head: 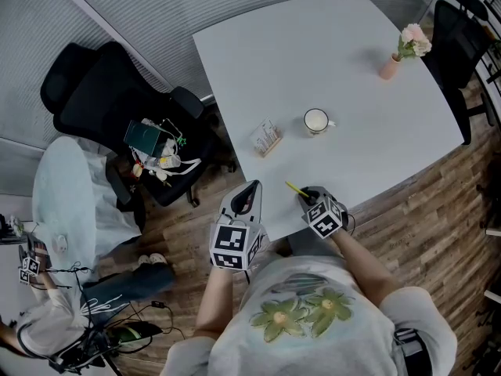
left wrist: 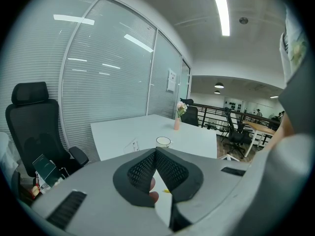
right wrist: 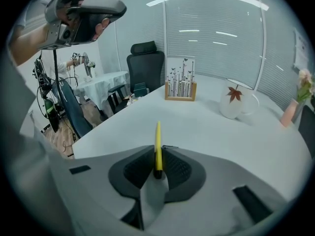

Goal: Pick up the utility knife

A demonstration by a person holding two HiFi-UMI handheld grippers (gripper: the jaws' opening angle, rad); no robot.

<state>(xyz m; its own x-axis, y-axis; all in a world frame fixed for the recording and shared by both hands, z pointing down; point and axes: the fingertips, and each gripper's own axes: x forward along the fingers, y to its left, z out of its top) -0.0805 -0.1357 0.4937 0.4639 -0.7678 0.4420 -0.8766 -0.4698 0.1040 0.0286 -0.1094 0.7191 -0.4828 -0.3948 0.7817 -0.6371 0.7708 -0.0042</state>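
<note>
- My right gripper [right wrist: 158, 157] squeezes the yellow utility knife [right wrist: 158, 136] at the lower middle; its back end hides between my jaws.
- My left gripper [left wrist: 155, 152] is pinched together, empty.
- Farther up, print on the card stand [right wrist: 180, 85] is too tiny to read.

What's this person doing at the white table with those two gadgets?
A person holds a claw tool in each hand. The right claw is clamped on a yellow utility knife at the near edge of the table. The left claw hangs shut and empty nearby.
</note>
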